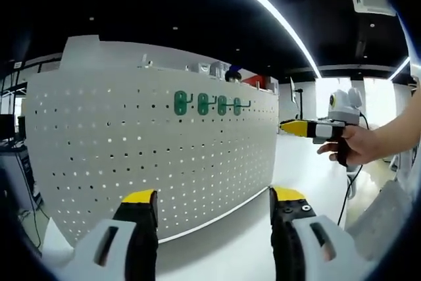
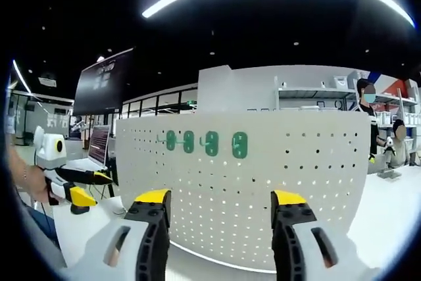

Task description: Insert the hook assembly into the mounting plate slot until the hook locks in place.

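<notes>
I hold both tools up in front of the white perforated metal mounting plate (image 1: pixel 151 143), which stands upright on the white bench (image 1: pixel 237 241), and neither tool carries anything. In the left gripper view my left gripper (image 1: pixel 214 212) has its yellow-tipped jaws spread wide with bare panel showing between them. In the right gripper view my right gripper (image 2: pixel 220 212) is spread the same way, nothing between the jaws. My right hand (image 1: pixel 358 146) shows at the bench's far end in the left gripper view, gripping its tool by the handle.

The four green plastic hook assemblies (image 1: pixel 212 104) sit in a row high on the plate, near its top edge, apparently already seated in the holes; in the right gripper view they (image 2: pixel 205 143) line up just above my jaws. I cannot tell whether each one is fully locked, and I see no loose hook on the bench.

To do this step well, I judge I should pick one hook, approach it square to the plate, close on its green body rather than the thin wire prong, and press straight into the slot without twisting, keeping the whole row in sight.
</notes>
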A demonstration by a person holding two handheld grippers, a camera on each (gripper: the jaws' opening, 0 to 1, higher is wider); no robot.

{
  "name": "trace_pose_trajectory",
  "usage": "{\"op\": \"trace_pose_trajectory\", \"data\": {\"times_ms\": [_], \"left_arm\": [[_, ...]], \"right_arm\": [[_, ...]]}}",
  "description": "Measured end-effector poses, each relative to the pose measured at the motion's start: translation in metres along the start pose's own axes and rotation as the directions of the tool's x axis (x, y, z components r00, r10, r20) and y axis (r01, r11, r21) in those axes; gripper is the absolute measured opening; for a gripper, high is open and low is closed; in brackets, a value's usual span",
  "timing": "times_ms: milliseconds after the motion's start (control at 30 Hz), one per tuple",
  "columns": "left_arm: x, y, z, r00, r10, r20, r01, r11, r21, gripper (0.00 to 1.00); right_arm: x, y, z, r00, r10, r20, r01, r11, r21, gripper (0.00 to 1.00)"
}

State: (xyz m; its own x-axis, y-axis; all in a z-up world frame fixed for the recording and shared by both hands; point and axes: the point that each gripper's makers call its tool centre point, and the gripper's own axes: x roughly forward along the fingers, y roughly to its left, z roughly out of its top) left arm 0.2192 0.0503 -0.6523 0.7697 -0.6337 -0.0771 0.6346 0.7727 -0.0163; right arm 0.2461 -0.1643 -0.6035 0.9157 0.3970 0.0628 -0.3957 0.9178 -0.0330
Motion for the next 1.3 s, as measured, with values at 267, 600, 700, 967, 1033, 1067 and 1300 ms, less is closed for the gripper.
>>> {"op": "trace_pose_trajectory", "data": {"times_ms": [267,600,700,967,1033,1067,1300], "left_arm": [[-0.008,-0.001,-0.001,1.0,0.005,0.01,-0.005,1.0,-0.001,0.74],[-0.016,-0.005,-0.002,1.0,0.019,0.025,-0.019,1.0,-0.007,0.78],[-0.02,-0.007,-0.005,1.0,0.017,0.017,-0.017,1.0,0.0,0.78],[-0.031,-0.008,-0.01,1.0,0.023,0.012,-0.023,1.0,-0.009,0.8],[-0.034,-0.008,-0.011,1.0,0.027,0.013,-0.027,1.0,-0.01,0.8],[-0.035,-0.008,-0.012,1.0,0.029,0.012,-0.029,1.0,-0.01,0.8],[-0.044,-0.01,-0.016,0.999,0.036,0.008,-0.036,0.999,-0.017,0.81]], "right_arm": [[-0.02,0.002,-0.014,1.0,0.0,-0.022,0.0,1.0,0.017,0.61],[-0.045,0.008,-0.026,0.999,0.001,-0.036,0.0,0.999,0.032,0.65],[-0.051,0.009,-0.028,0.999,0.002,-0.036,-0.001,0.999,0.035,0.65],[-0.063,0.012,-0.032,0.999,0.0,-0.042,0.002,0.999,0.041,0.66],[-0.065,0.014,-0.033,0.999,0.0,-0.042,0.002,0.999,0.037,0.67],[-0.067,0.014,-0.034,0.999,0.001,-0.041,0.0,0.999,0.041,0.67],[-0.077,0.018,-0.04,0.999,0.012,-0.053,-0.01,0.999,0.043,0.68]]}}
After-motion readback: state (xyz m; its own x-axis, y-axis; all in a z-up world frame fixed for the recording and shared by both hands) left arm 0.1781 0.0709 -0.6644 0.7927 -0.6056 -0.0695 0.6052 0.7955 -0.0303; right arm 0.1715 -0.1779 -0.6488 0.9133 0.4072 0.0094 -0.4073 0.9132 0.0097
